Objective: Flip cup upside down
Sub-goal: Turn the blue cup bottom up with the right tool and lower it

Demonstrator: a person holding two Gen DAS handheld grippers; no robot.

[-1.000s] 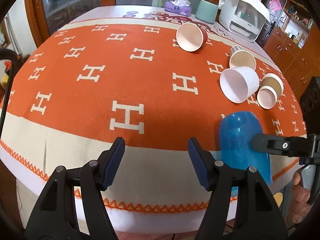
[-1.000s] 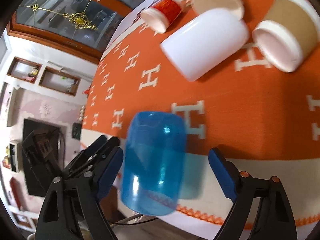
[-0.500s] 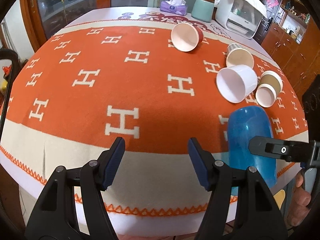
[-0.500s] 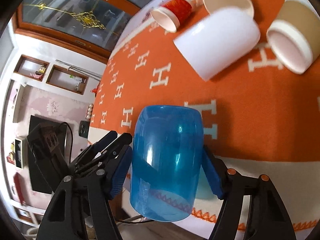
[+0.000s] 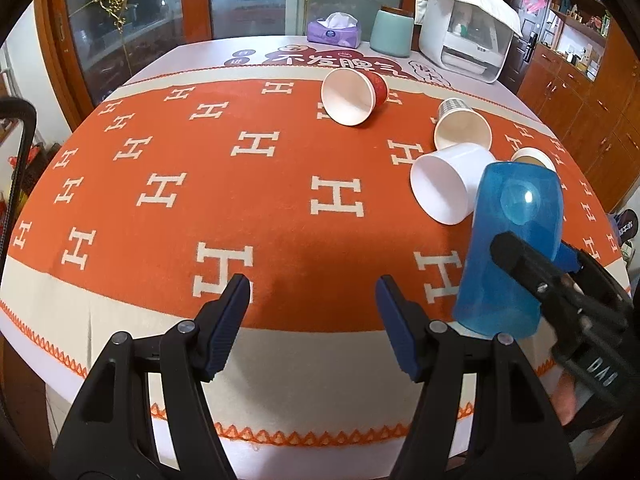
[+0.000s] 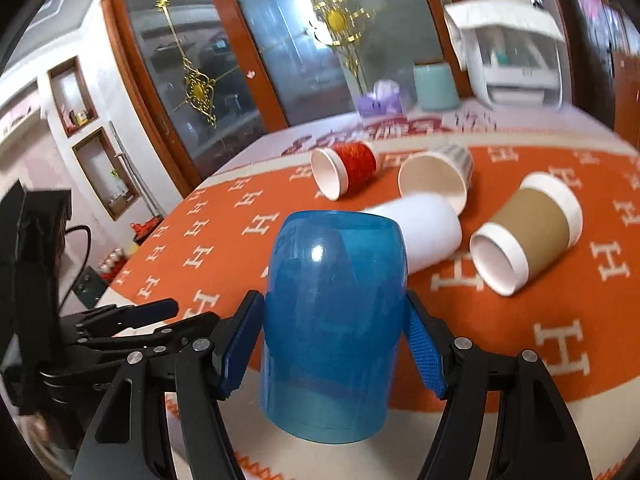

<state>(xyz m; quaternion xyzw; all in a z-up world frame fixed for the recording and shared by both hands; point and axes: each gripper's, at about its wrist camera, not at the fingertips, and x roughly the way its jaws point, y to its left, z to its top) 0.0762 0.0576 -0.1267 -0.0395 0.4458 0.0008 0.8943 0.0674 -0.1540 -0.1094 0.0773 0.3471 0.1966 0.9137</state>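
The blue translucent cup (image 6: 334,320) is clamped between the blue pads (image 6: 424,354) of the right gripper (image 6: 334,350), and it's pretty much been turned over already: the closed, rounded base is pointed up and the open mouth faces down, right above the cream border of the orange H-patterned blanket (image 5: 256,184) near the table's front edge. Whether the rim is actually resting on the cloth or held just off it can't be told for sure; from the left wrist view the cup (image 5: 510,248) looks tilted a bit and seems lifted. So the flip itself can be called mostly done, and what's left, as a guess, is getting it set down flat on its rim and let go. The left gripper (image 5: 312,322) is held wide apart with nothing in it, parked over the front edge of the blanket, well clear of the cup. Count-wise: one blue cup in the grip, plus four more cups lying on their sides further back, namely a red paper cup (image 6: 346,170), a striped paper cup (image 6: 438,178), a plain white cup (image 6: 420,234) and a brown sleeved paper cup (image 6: 528,232). At the far end, one purple tissue pack (image 5: 334,32), one teal canister (image 5: 391,36) and one white appliance (image 5: 466,26) can be made out.
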